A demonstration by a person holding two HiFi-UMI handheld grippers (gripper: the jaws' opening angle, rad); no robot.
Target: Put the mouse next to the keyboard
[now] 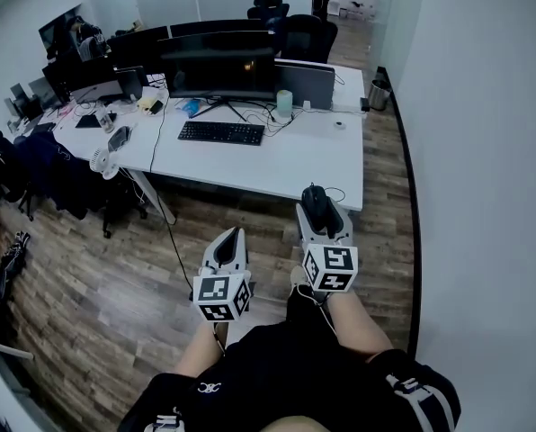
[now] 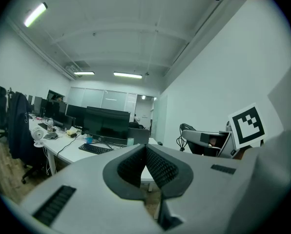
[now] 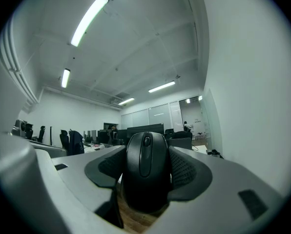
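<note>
A black mouse (image 1: 315,203) (image 3: 145,172) sits clamped between the pads of my right gripper (image 1: 320,211) (image 3: 145,169), held in the air just in front of the white desk's (image 1: 295,165) near edge. The black keyboard (image 1: 221,132) (image 2: 94,148) lies farther back on that desk, below a wide dark monitor (image 1: 218,65). My left gripper (image 1: 228,246) (image 2: 146,165) hangs over the wooden floor to the left of the right one, its pads pressed together with nothing between them.
A pale cylinder (image 1: 284,103), a laptop-like grey screen (image 1: 306,85) and loose cables lie behind the keyboard. A second cluttered desk (image 1: 88,124) adjoins at the left, with chairs and jackets (image 1: 34,165) beside it. A white wall (image 1: 484,151) runs along the right.
</note>
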